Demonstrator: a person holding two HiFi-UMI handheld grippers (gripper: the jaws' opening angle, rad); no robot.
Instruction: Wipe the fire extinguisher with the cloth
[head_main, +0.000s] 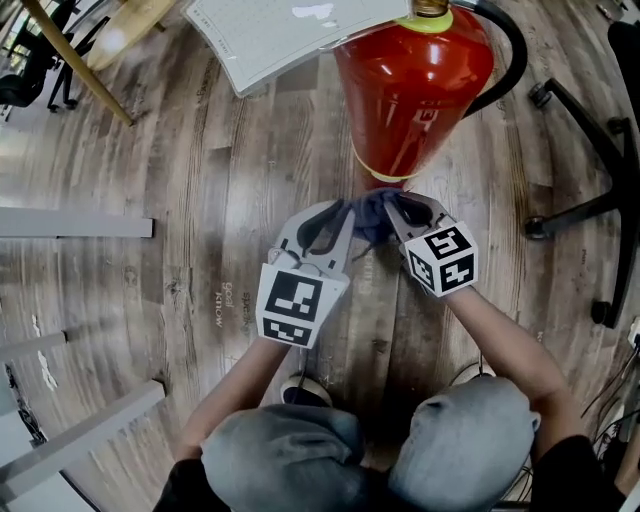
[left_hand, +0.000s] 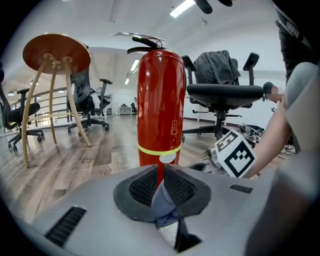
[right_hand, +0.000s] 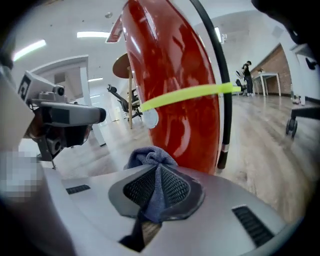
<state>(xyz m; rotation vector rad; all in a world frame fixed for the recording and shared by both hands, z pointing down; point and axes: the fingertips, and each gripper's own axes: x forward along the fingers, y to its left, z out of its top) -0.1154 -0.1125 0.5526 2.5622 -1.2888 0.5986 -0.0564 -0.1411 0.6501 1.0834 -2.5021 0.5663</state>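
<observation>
The cloth (head_main: 368, 220), seemingly soft and light, is pinched at either end by the closed fingers of the left gripper (head_main: 330, 222) and right gripper (head_main: 408, 212), at 6 o'clock of the heavy-looking, glossy fire extinguisher (head_main: 412, 90) standing on the floor (head_main: 200, 180).

Your fire extinguisher (head_main: 415, 85) is glossy red, with a yellow-green band (right_hand: 185, 94) and a black hose (head_main: 510, 60). The cloth (right_hand: 150, 157) is blue-grey. Your left gripper (head_main: 333, 218) and right gripper (head_main: 403, 212) are pale grey with black ribbed pads (left_hand: 145, 186). Each cube (head_main: 297, 300) is white with black square markers. The floor (head_main: 200, 180) is grey-brown wood-grain planks.
</observation>
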